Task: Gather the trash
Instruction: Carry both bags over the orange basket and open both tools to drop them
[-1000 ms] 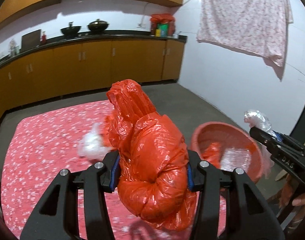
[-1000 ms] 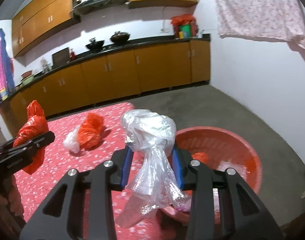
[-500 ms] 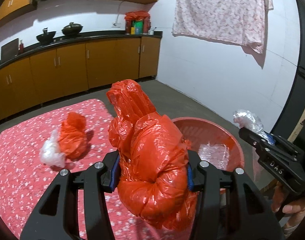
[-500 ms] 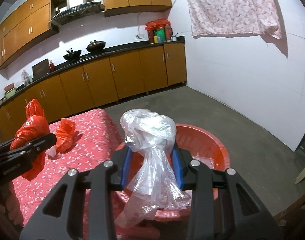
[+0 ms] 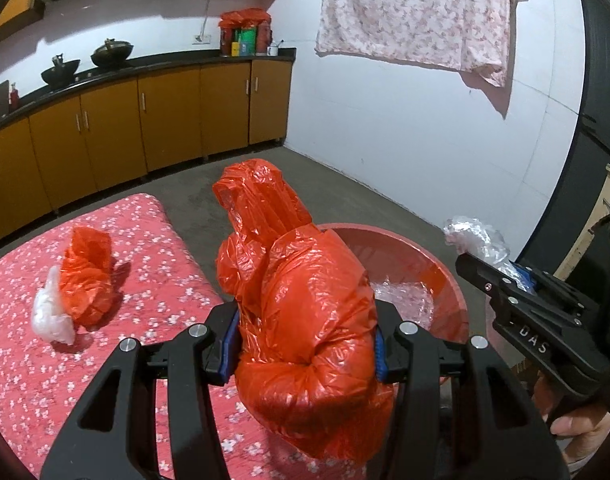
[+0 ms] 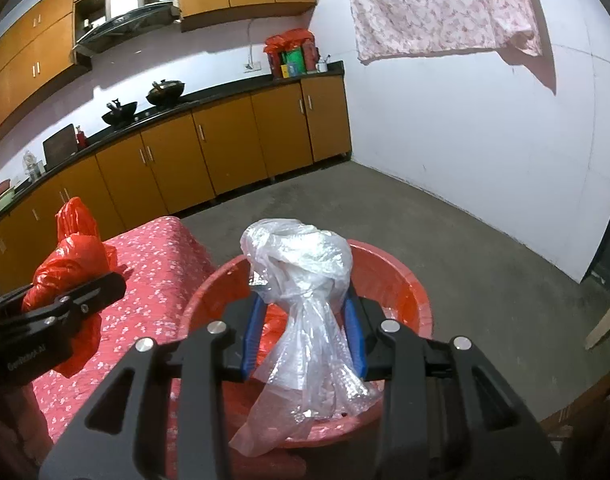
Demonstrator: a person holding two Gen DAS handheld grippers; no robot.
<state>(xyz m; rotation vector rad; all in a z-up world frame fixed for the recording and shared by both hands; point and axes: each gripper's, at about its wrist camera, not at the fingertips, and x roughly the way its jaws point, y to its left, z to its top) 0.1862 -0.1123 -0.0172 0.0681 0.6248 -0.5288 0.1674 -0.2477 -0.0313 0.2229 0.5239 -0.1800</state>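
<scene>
Above the red basin (image 6: 419, 300), right gripper (image 6: 303, 344) clamps a crumpled clear bag (image 6: 305, 280); left gripper (image 5: 305, 344) clamps a shiny red bag (image 5: 301, 300).

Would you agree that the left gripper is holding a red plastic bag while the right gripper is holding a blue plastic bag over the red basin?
Not quite: the right gripper holds a clear plastic bag, not blue, as the right wrist view shows. The left gripper does hold a red plastic bag, by the red basin.

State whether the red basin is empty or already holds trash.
Not empty: clear crumpled plastic lies inside the basin, and something red shows there in the right wrist view.
</scene>
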